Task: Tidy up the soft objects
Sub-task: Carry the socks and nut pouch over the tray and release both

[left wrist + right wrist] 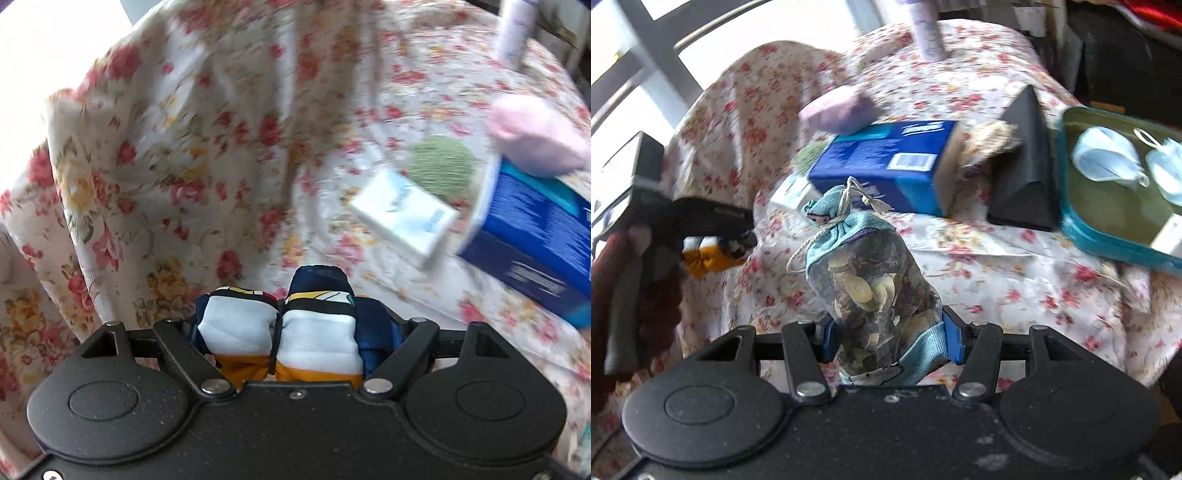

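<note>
My left gripper is shut on a rolled cloth bundle in white, navy and yellow, held above the floral tablecloth. It also shows in the right wrist view at the left, with the yellow cloth hanging from it. My right gripper is shut on a mesh drawstring pouch with light blue trim, filled with dried leaves, held upright above the table. A pink soft pad lies on a blue box. A green fuzzy ball lies beside a small white pack.
A teal tray holding face masks sits at the right. A black triangular case stands left of it. A lilac bottle stands at the far table edge. The cloth drapes over a chair back at left.
</note>
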{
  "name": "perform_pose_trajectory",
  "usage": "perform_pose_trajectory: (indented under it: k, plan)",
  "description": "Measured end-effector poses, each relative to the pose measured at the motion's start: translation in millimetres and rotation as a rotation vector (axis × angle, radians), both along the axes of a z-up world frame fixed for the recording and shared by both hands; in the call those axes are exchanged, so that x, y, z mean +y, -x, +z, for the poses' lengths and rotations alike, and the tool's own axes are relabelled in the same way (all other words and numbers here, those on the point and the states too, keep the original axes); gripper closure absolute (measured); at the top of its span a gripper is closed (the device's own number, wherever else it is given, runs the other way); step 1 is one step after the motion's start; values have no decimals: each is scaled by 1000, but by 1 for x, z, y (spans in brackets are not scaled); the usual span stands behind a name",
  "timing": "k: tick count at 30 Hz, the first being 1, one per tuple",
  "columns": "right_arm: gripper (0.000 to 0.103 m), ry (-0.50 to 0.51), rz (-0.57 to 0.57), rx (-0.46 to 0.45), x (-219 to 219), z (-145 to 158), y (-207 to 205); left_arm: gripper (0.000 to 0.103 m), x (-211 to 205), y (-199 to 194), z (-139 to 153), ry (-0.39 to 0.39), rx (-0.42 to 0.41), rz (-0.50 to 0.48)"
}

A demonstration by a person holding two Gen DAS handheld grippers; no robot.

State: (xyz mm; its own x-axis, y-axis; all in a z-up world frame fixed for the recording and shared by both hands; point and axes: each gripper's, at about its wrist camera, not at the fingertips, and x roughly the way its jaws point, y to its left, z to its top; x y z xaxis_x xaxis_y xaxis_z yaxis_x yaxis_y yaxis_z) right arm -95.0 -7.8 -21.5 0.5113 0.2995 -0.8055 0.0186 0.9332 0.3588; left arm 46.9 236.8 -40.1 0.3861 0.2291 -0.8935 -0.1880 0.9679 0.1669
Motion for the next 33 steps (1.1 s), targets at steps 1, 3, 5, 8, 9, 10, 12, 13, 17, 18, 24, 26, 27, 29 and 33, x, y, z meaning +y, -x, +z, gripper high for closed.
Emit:
perform_pose_trajectory:
  k: [1,3,5,8,9,10,12,13,17,18,24,26,27,29,33]
  plan:
    - [49,-6,-18,-3,-5,1,1,24,-8,3,5,4,-7,-18]
    - [49,-17,-57,-11,-15,4,3,24,-21,6,16,18,-22,-50]
    - [49,-23,-96,-27,-26,9,5,24,-37,9,29,24,-50,-94]
    - [49,-14,-170,-70,-45,24,7,24,-65,13,47,32,-103,-175]
    - [49,-2,-199,-91,-53,31,8,24,-76,14,52,39,-119,-203]
    - [49,13,-226,-112,-60,38,9,24,-85,15,57,49,-134,-233]
    - [49,55,-285,-165,-79,55,10,24,-105,15,68,76,-157,-296]
    - [49,80,-314,-189,-88,63,11,24,-113,16,73,91,-168,-323]
    - [49,171,-442,-256,-132,92,8,24,-150,17,89,147,-219,-423]
    - [49,186,-472,-269,-143,98,6,24,-158,17,93,161,-227,-444]
    - [49,239,-638,-284,-198,109,-10,24,-206,16,101,215,-244,-562]
    - [49,222,-672,-263,-210,103,-16,24,-220,16,100,227,-239,-593]
    - [49,219,-684,-252,-214,99,-18,24,-226,15,99,235,-234,-605]
    - [49,221,-702,-234,-216,88,-21,24,-238,16,96,246,-221,-627]
    - [49,262,-708,-152,-221,64,-27,24,-262,16,83,252,-183,-669]
